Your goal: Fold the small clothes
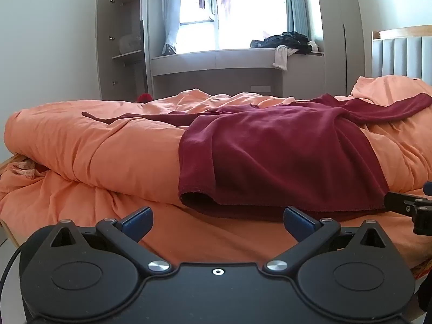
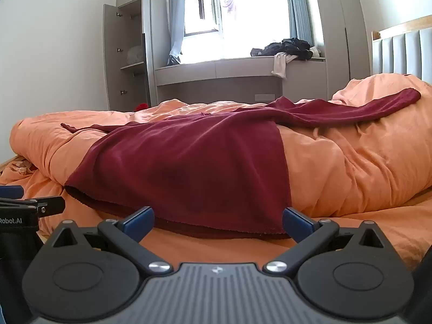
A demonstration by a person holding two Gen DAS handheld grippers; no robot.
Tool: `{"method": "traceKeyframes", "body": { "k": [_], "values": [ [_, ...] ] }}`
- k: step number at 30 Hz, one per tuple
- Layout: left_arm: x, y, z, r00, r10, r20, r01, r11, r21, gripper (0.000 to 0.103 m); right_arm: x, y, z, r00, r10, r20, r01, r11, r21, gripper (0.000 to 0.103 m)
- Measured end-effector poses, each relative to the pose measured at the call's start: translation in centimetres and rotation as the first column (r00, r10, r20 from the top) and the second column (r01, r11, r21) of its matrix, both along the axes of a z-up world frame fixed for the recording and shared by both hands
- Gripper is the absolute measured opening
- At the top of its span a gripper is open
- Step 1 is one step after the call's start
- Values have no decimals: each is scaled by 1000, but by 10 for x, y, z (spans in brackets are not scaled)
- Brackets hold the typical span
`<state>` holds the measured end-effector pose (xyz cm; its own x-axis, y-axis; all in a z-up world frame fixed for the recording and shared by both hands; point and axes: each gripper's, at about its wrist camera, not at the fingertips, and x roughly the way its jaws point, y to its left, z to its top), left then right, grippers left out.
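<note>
Both grippers low at the bed edge, jaws apart, nothing held.

Left wrist view: left gripper (image 1: 217,222) level and pointed forward, jaws wide apart and empty; maroon sweater (image 1: 283,156) spread just ahead over the rumpled orange duvet (image 1: 94,145), hem nearest, one sleeve trailing off far right, the other far left. Right wrist view: right gripper (image 2: 217,222) likewise level, jaws apart, hem's right corner just ahead of the right jaw. Likely risks: pinching duvet along with the hem, since the cloth lies flush on soft bedding; uneven fold from the lumpy surface; sleeves dragging askew.
</note>
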<state>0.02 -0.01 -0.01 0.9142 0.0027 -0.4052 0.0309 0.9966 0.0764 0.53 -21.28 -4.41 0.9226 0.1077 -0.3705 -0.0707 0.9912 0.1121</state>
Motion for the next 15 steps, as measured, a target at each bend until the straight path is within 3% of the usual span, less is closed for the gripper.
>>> {"method": "traceKeyframes", "body": {
  "k": [15],
  "values": [
    [0,0,0,1000,2,1,-2,1000,2,103,0,0,1,1000,1,-3,-1,1000,-3,103]
  ]
}}
